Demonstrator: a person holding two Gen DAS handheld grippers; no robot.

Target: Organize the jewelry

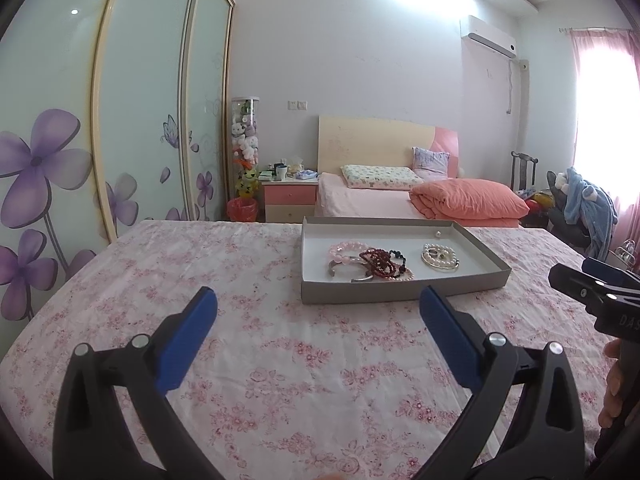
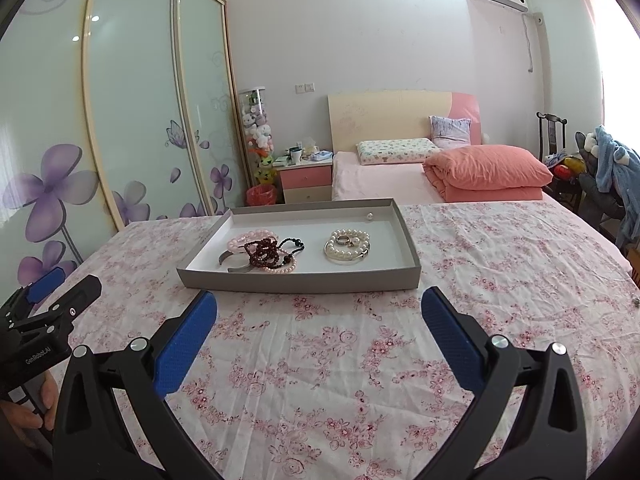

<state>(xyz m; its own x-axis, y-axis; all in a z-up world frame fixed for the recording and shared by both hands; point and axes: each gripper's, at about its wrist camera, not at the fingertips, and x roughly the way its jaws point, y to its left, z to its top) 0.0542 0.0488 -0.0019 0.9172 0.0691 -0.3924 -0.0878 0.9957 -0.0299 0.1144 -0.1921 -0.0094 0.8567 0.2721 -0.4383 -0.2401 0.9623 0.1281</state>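
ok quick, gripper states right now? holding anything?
Left gripper: open, empty, above the floral cloth.
Right gripper: open, empty, just short of the tray.

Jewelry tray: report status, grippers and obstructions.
Left gripper open, empty; right gripper open, empty. Bracelets heaped in gray tray, white pearl bracelet apart, one loose pearl at back. Floral tablecloth between: nothing in the way.

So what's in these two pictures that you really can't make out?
- Small rings inside the pearl bracelet: too small in both views to count or describe.
- The tangled bracelets: overlapping, so their number is unclear.
- The tray: its near wall hides the floor behind it.
- A tiny object on the tablecloth: cut off at the right wrist view's edge.
- The left gripper and right gripper: handles and hands mostly out of frame.
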